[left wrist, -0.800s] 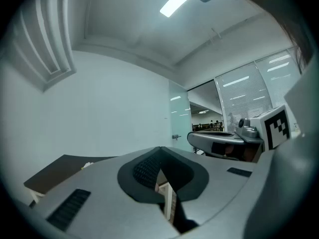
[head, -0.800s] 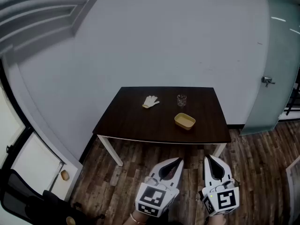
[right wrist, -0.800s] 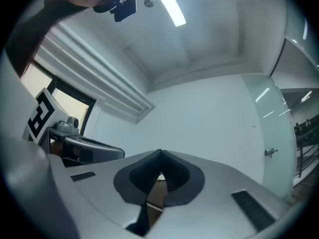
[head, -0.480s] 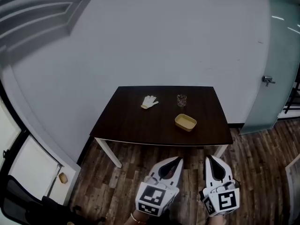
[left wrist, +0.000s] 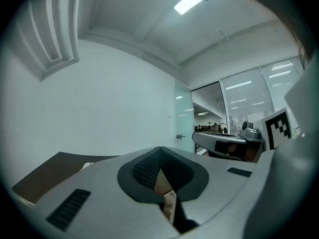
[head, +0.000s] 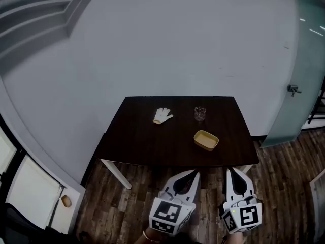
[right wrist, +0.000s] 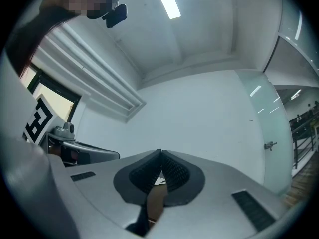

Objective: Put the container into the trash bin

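Hovering off table [head: 142, 141] near edge: left gripper [head: 195, 173], right gripper [head: 229, 170], jaws pinched tip-to-tip, empty. Container [head: 206, 140] toward near right corner, ahead between both, long axis roughly along edge; neither clearly nearer.

Even, cool overhead lighting from a ceiling strip light [right wrist: 167, 1]; strong fisheye distortion, dark vignetted corners; focus sharp.

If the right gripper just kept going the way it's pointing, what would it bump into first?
Probably the dark table, near its front right edge. The right gripper points across it, and the yellow container lies slightly left of that line. Its height is unclear, so it might pass over toward the wall.
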